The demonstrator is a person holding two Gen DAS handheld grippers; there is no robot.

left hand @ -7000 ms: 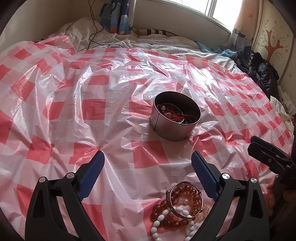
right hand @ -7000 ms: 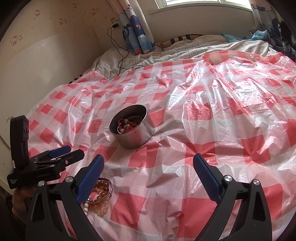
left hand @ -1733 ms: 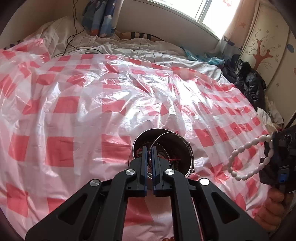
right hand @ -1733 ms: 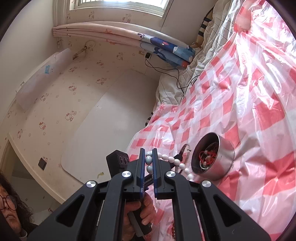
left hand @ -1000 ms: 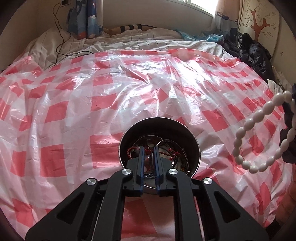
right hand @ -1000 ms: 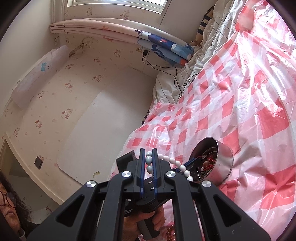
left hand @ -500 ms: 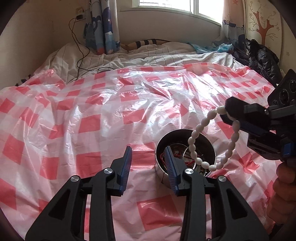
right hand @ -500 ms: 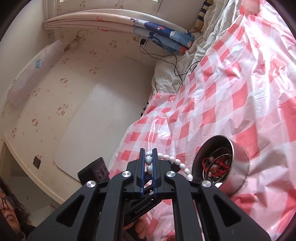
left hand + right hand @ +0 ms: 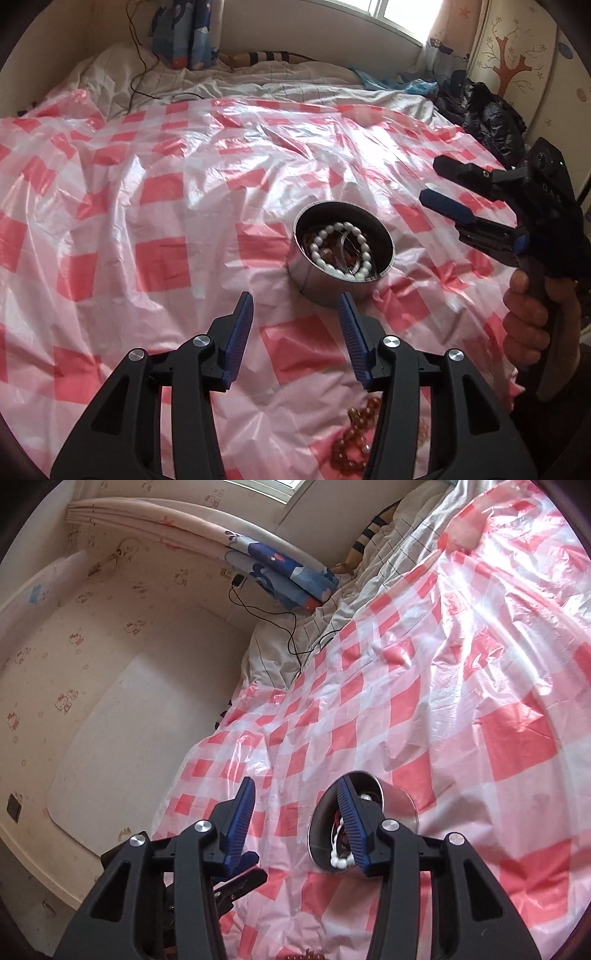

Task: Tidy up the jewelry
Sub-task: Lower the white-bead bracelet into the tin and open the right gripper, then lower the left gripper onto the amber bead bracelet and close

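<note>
Left wrist view | white bead bracelet (image 9: pixel 341 251) lay inside tin (image 9: pixel 317 284), already dropped | right gripper (image 9: pixel 437 184) just opened, empty, beside tin | left gripper (image 9: pixel 295 317) just opened, empty, near tin | amber beads (image 9: pixel 354 443) waiting nearer than tin

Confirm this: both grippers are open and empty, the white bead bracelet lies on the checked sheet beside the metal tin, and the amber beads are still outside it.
One thing is wrong: the white bead bracelet lies inside the metal tin, not beside it; the left wrist view shows this. The left gripper and right gripper are open and empty, their jaws having just been opening, and the amber beads lie outside on the checked sheet.
</note>
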